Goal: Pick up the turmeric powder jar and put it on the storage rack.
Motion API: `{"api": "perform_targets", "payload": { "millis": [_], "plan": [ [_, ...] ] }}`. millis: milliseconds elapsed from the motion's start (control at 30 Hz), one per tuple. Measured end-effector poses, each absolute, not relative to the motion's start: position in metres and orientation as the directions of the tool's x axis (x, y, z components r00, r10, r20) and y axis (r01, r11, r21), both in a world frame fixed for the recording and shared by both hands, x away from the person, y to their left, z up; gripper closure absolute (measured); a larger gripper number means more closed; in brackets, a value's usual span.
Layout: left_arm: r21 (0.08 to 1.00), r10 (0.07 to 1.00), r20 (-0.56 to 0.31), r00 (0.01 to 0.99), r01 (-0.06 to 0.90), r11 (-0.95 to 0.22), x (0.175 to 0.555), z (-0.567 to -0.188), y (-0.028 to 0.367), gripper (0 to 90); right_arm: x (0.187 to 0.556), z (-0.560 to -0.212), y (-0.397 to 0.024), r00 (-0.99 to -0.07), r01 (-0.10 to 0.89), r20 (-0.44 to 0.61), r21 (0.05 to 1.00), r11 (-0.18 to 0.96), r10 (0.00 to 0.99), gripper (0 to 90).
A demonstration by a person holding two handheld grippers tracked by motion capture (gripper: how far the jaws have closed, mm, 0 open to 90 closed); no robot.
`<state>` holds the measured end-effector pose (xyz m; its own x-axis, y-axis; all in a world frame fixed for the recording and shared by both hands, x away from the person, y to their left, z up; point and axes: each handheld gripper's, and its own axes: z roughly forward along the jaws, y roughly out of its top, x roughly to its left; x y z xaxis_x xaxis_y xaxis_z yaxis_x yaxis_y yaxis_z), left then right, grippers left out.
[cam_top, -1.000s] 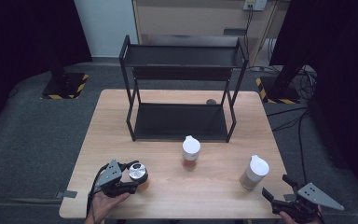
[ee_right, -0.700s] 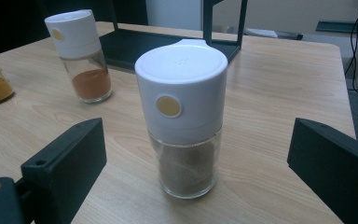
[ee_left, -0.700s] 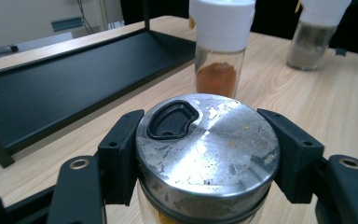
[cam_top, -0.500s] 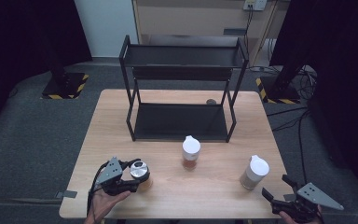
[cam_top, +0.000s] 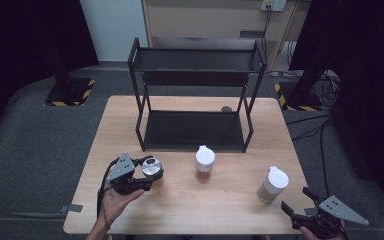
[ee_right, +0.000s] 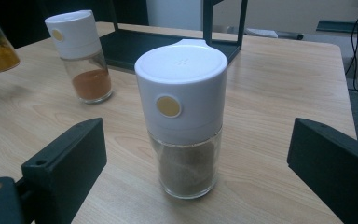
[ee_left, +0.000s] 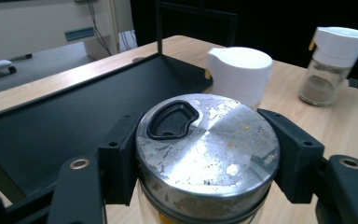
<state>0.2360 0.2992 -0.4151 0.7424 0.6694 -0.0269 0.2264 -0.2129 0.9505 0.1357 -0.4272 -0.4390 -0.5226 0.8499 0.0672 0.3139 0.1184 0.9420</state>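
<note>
1. Left tool (cam_top: 147, 181), at the lower left of the high view, is gripping a glass spice jar with a scuffed round metal lid (ee_left: 207, 151); its two black jaws are pressing against opposite sides of the lid's rim, narrowed to the jar's width. Yellow powder is showing below the lid.
2. Whether that jar is resting on the light wooden desk (cam_top: 130, 120) or lifted just off it, I cannot tell.
3. Right tool (cam_top: 300, 206), at the lower right of the high view, is waiting with its jaws spread wide and holding nothing. It is pointing at a glass jar of grey-brown powder with a tall white plastic cap (ee_right: 182, 121), which is standing upright beyond the jaw tips, apparently lined up for a grasp.
4. A second white-capped glass jar holding reddish-brown powder (cam_top: 204, 162) is standing at the centre, near the front of a black metal two-tier rack (cam_top: 195, 130).
5. Both rack shelves are bare, so the jars are probably headed there.
</note>
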Motion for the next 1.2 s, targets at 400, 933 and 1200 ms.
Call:
{"api": "perform_targets", "payload": {
  "millis": [400,933,1200],
  "plan": [
    [0.952,0.712,-0.056,0.700,0.253,-0.174,0.265,-0.402,0.286,34.4,0.136,-0.439,-0.428,-0.523,0.313,0.068,0.942,0.117,0.850,4.8],
    [0.946,0.784,-0.051,0.618,0.281,-0.160,0.309,-0.391,0.260,34.4,0.136,-0.439,-0.428,-0.525,0.318,0.073,0.941,0.116,0.848,5.1],
    [0.943,0.827,-0.063,0.559,0.304,-0.134,0.333,-0.396,0.245,34.4,0.136,-0.440,-0.429,-0.526,0.318,0.074,0.941,0.115,0.847,5.1]
  ]
}}
